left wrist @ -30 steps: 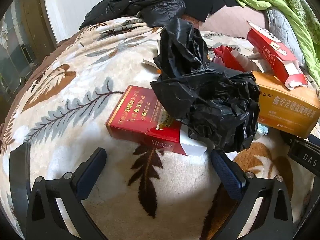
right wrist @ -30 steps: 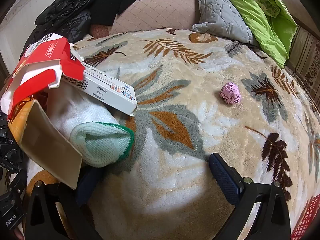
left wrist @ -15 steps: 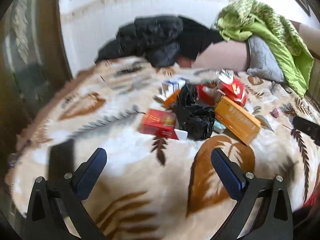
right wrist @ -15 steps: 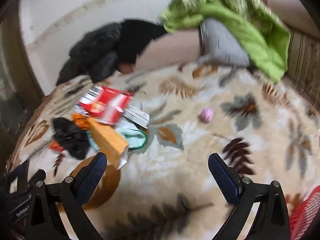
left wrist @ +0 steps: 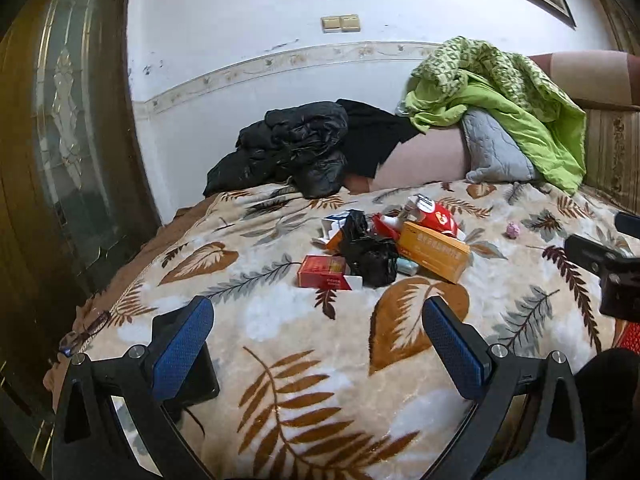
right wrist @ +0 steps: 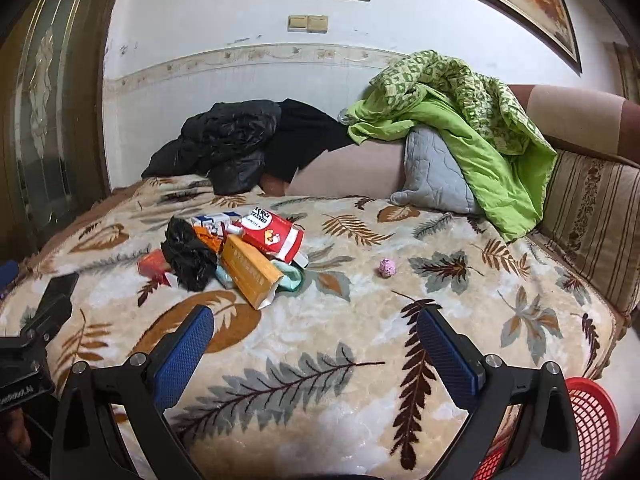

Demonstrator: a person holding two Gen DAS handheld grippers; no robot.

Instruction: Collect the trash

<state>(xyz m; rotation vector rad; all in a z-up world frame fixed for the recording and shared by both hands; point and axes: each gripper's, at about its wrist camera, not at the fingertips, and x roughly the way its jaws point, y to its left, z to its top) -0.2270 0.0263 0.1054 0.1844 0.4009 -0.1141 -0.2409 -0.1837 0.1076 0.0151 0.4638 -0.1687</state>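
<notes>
Both hand-held grippers farther back from trash pile now.

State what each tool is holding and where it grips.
Nothing is held. The left tool and right tool are both open, apart from the trash pile on the blanket.

Open blanket fills the lower centre of both frames. The trash pile blocks centre-left, with a pink ball alone at centre. A black jacket and green quilt crowd the upper edge.
</notes>
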